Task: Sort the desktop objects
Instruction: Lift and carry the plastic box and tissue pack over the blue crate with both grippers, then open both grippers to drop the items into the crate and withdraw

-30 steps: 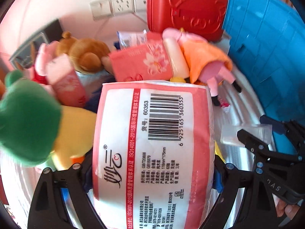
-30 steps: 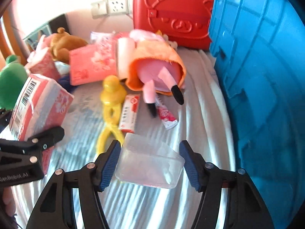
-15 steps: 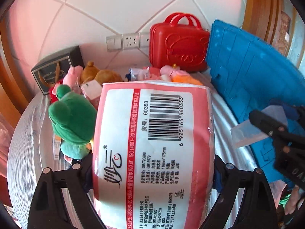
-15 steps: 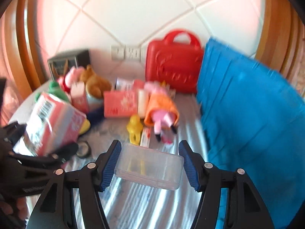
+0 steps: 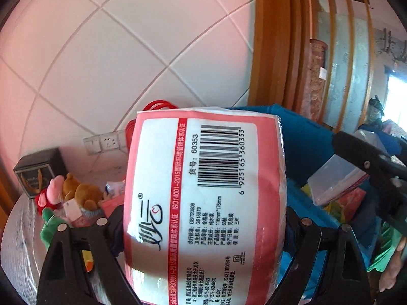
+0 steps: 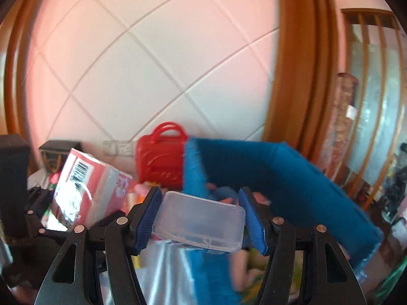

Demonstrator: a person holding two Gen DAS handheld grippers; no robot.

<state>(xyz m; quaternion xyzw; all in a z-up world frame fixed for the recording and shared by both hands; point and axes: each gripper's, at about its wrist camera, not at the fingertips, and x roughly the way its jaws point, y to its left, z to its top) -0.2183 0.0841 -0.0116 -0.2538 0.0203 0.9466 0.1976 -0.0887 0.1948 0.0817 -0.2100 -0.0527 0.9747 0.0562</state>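
Lifted, tissue pack [image 5: 203,203] fills left hand-held gripper [image 5: 201,231].

A white tiled wall [image 5: 132,58] with diagonal grout lines fills the background. Low on that wall sits a white socket strip [image 5: 103,142]. Right of the wall stands a wooden door frame [image 5: 277,43], then a slatted wooden screen [image 5: 348,58].

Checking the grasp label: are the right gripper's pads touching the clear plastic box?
Touching. The right wrist view shows the clear plastic box lifted between the right gripper, both blue pads pressed against its ends.
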